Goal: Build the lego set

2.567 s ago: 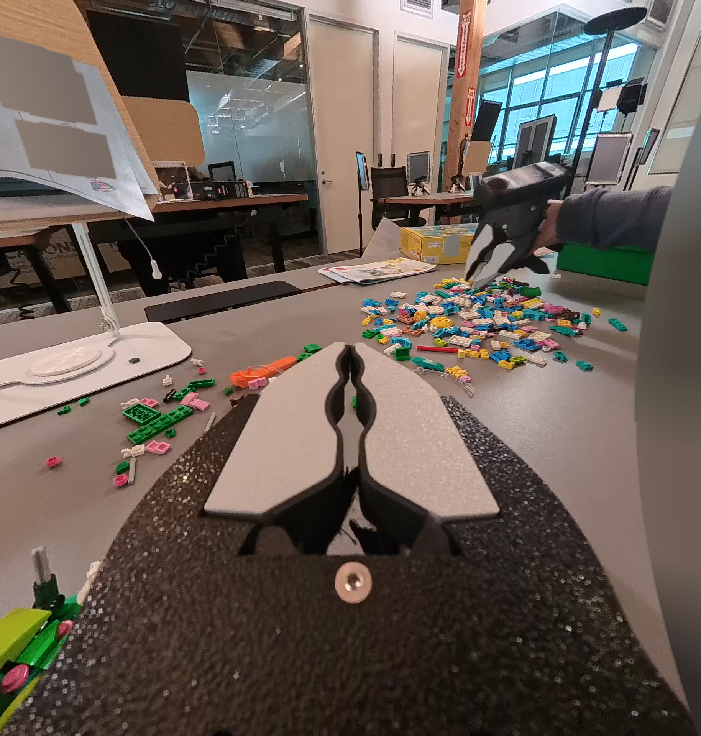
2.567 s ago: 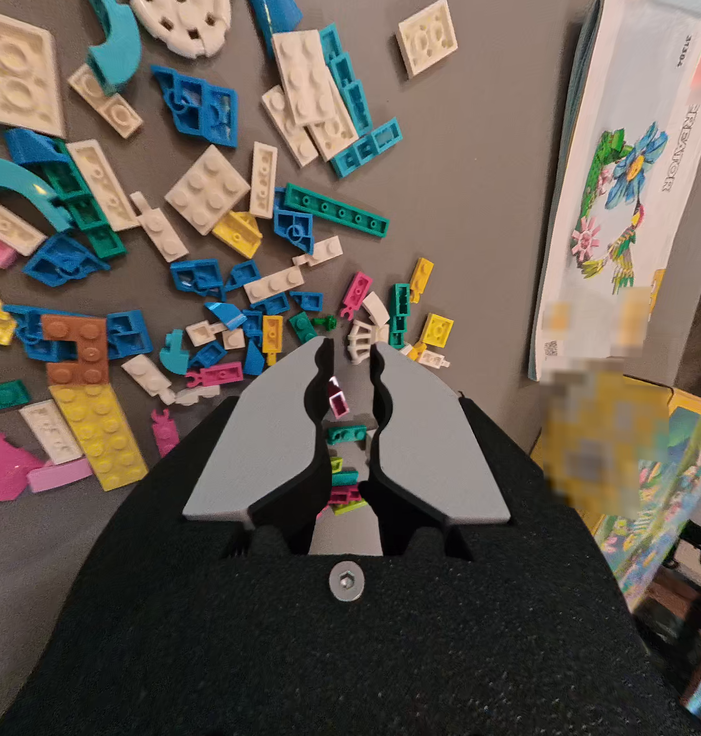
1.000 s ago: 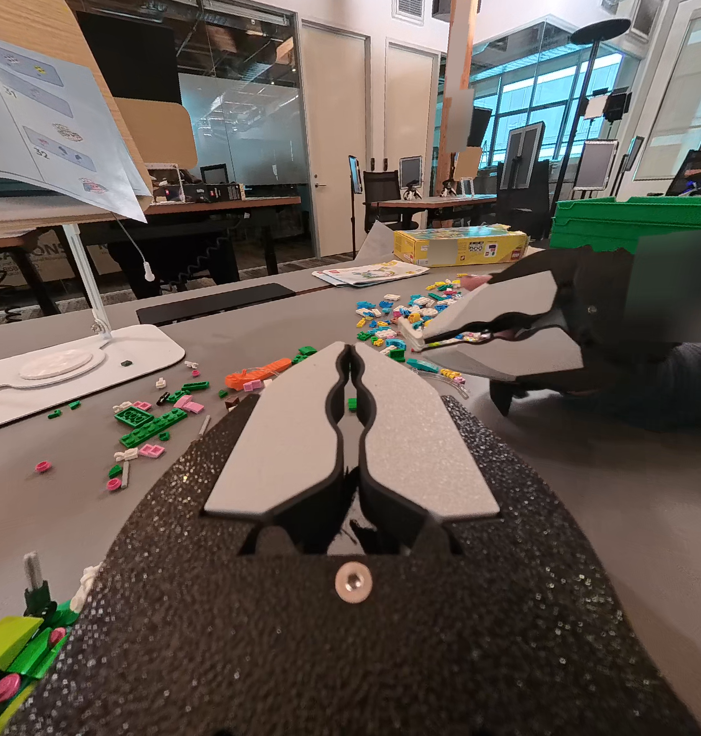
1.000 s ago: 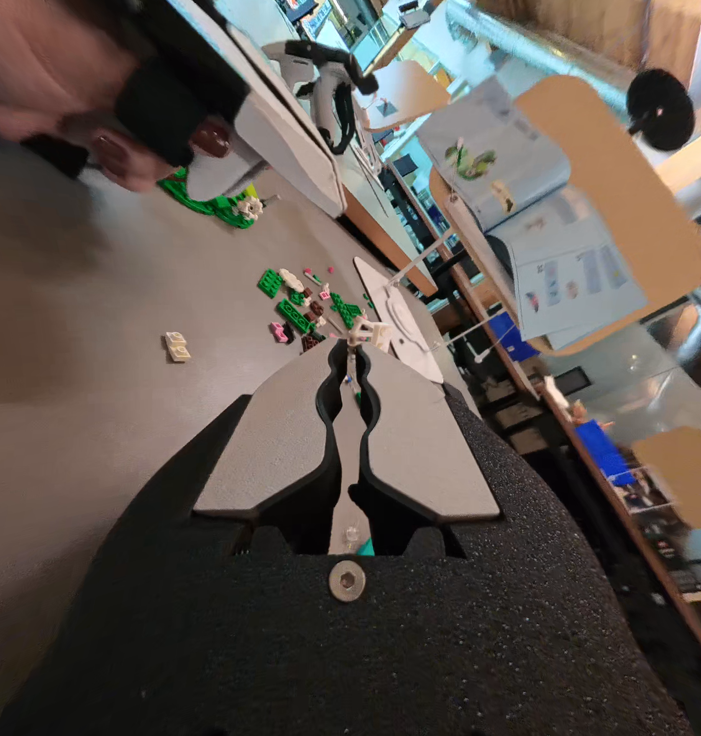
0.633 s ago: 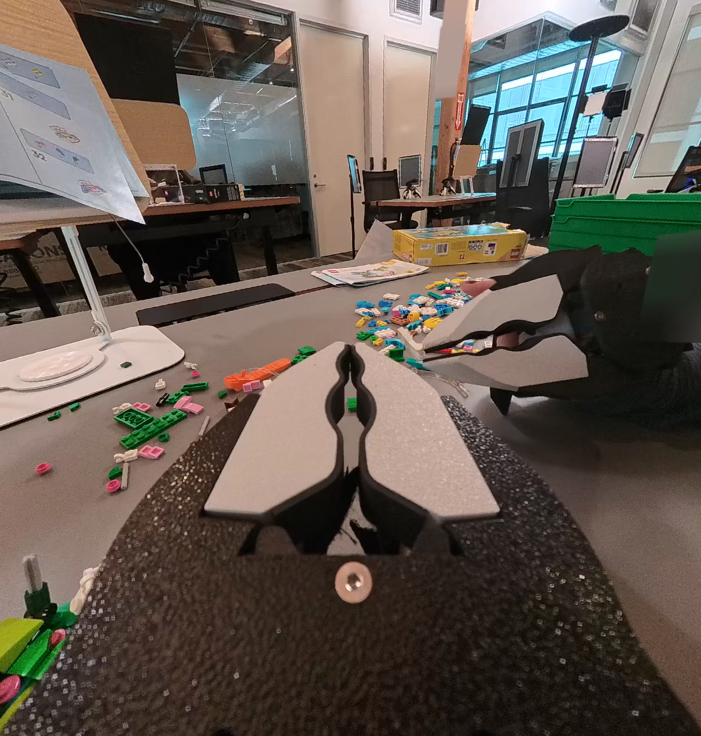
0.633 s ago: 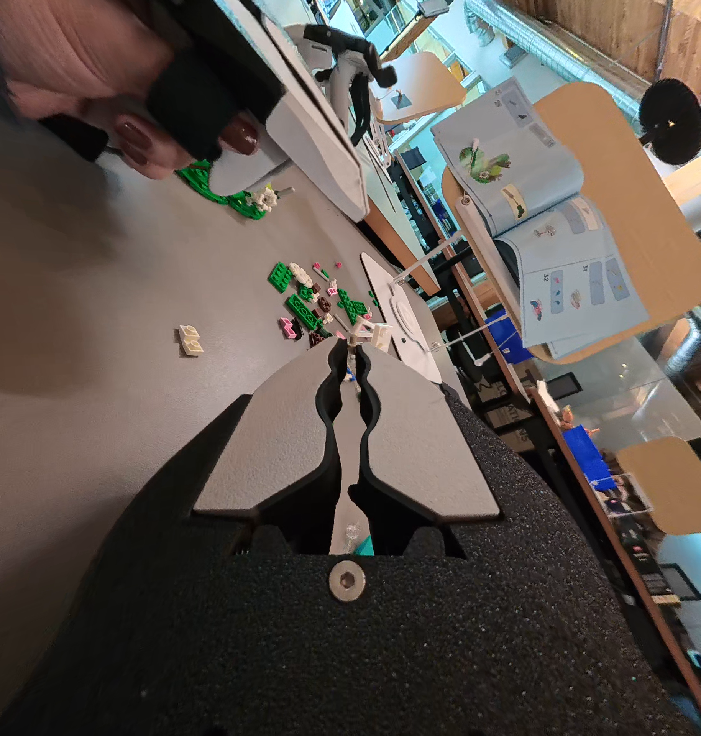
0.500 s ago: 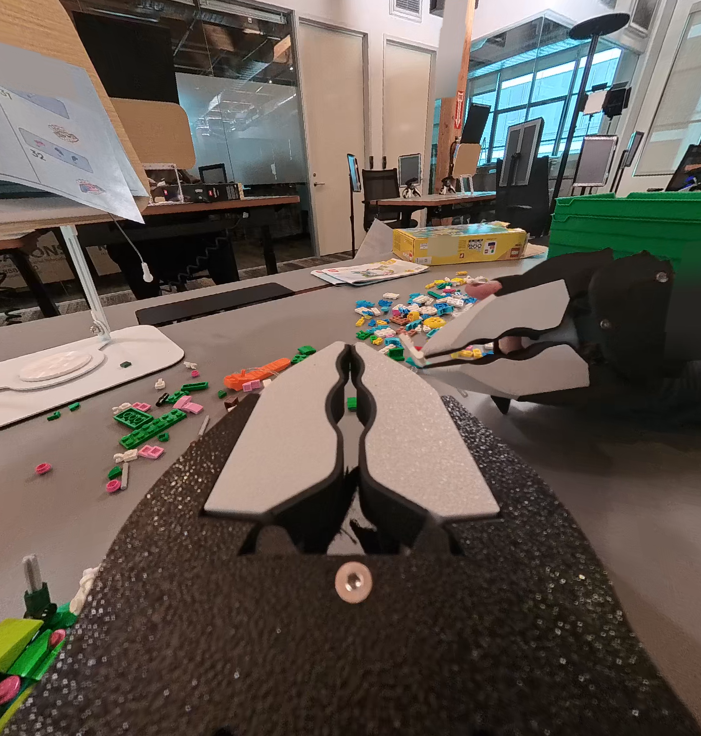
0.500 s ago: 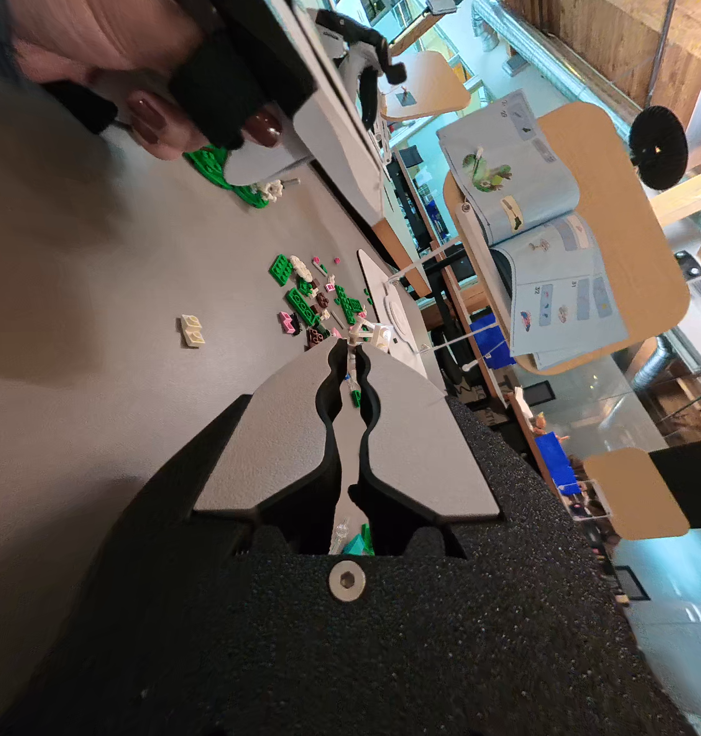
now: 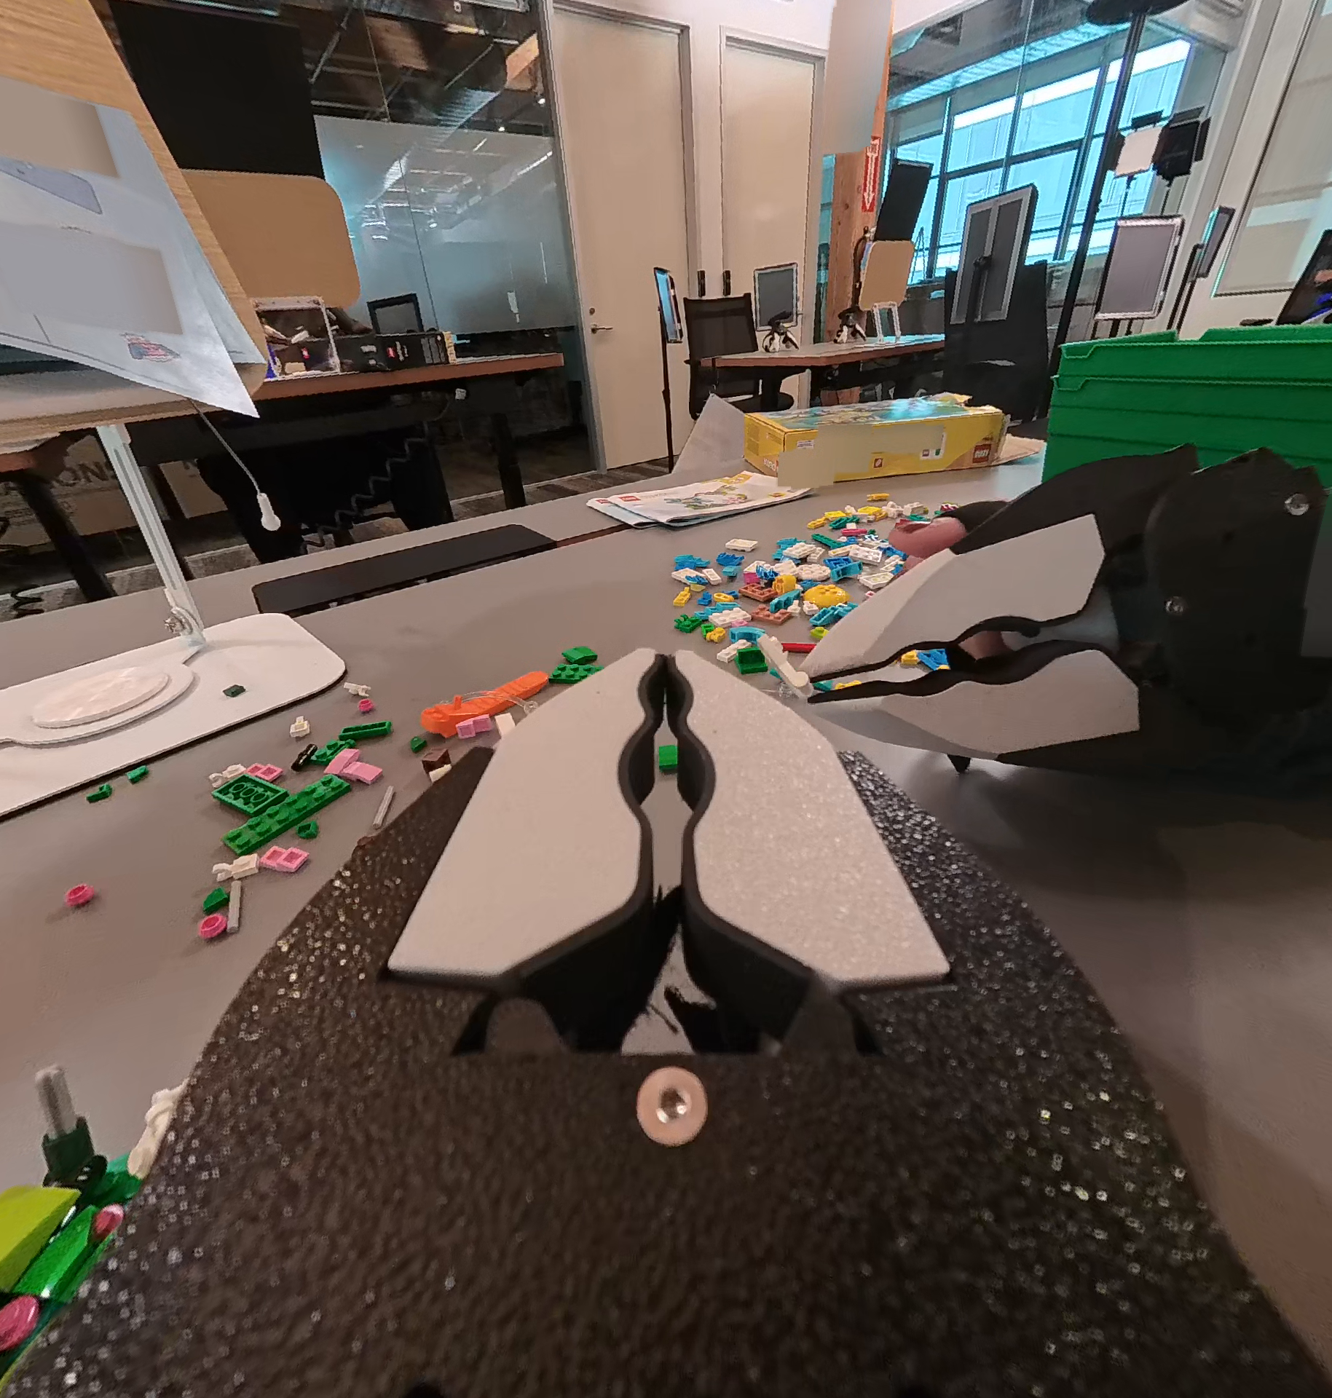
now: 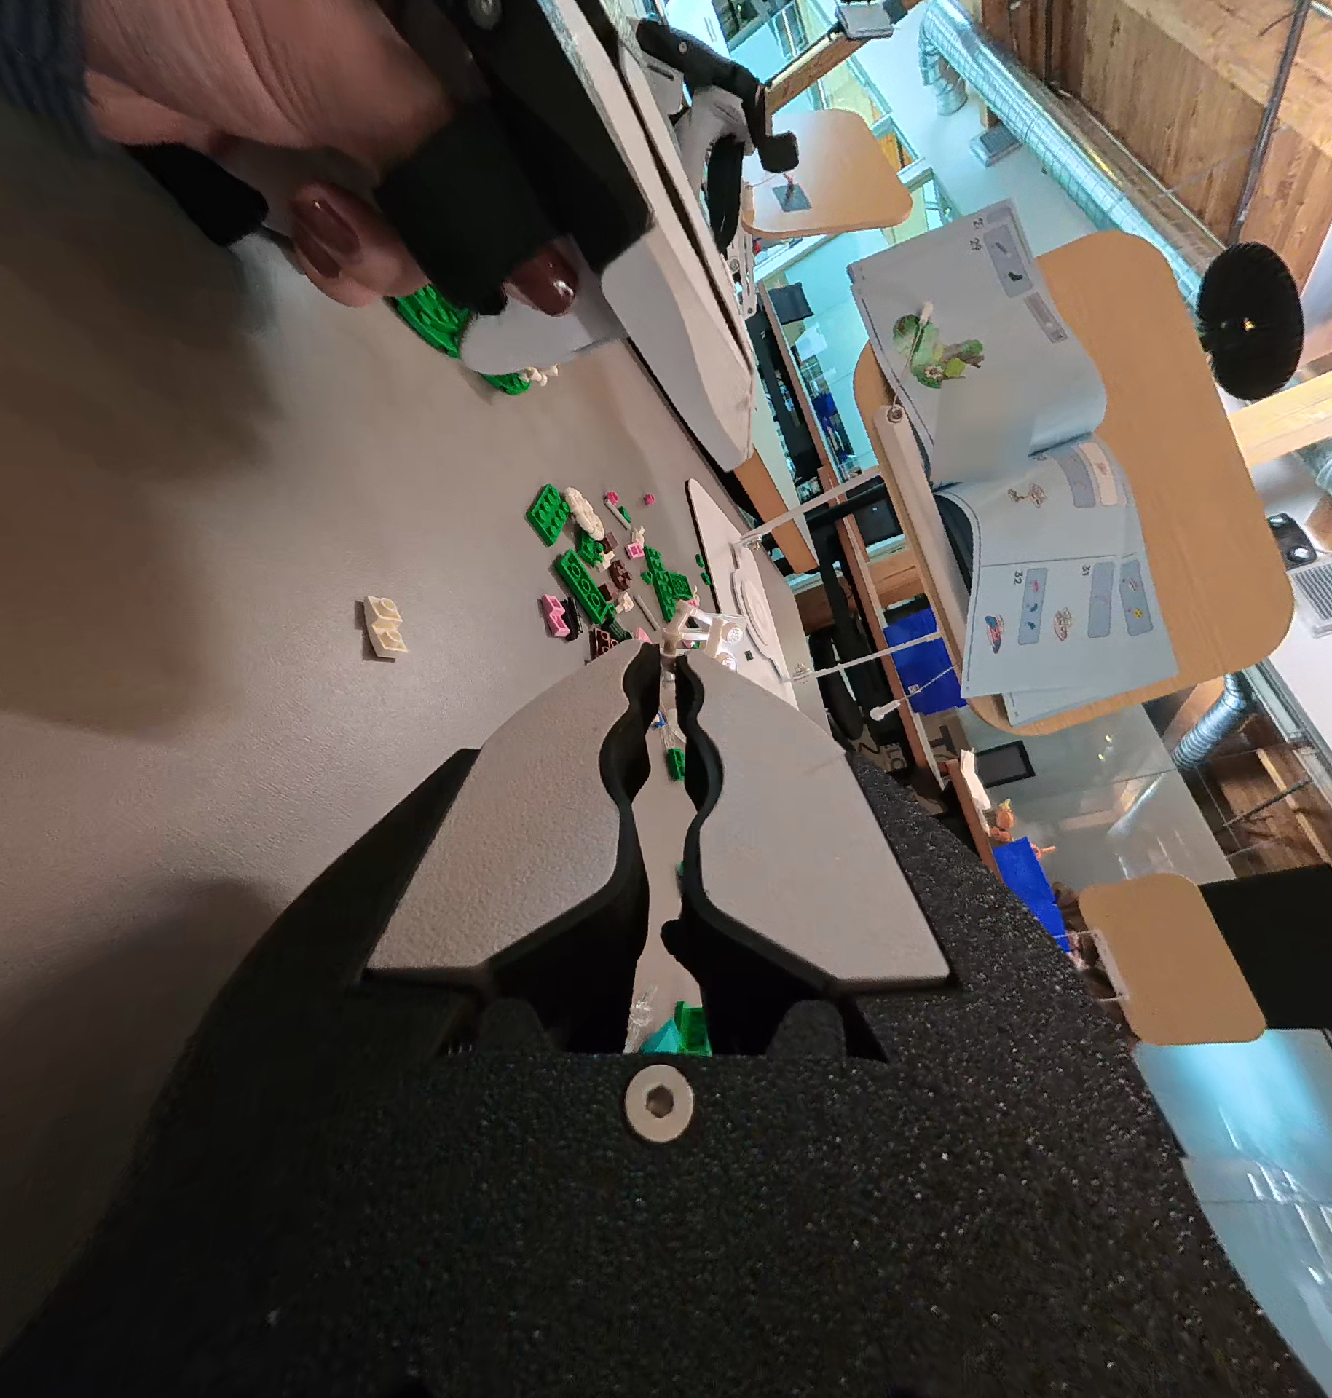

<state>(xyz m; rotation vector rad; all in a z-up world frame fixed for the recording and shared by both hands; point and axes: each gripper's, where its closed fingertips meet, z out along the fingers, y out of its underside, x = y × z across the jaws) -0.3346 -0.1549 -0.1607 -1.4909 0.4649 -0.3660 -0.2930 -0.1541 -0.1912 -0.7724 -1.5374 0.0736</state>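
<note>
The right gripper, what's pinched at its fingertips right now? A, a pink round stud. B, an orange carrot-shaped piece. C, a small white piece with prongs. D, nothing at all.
C: the right gripper has its tips closed on a small white pronged piece, seen also in the left wrist view.

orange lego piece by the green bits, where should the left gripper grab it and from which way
Grip the orange piece across its narrow middle, coming straight down from above. It lies flat on the grey table, long and slim, so only its short width would likely fit between the fingers. Small pink bricks sit against its near edge, so close in the clearer right half. The left gripper is shut and must open first.
</note>
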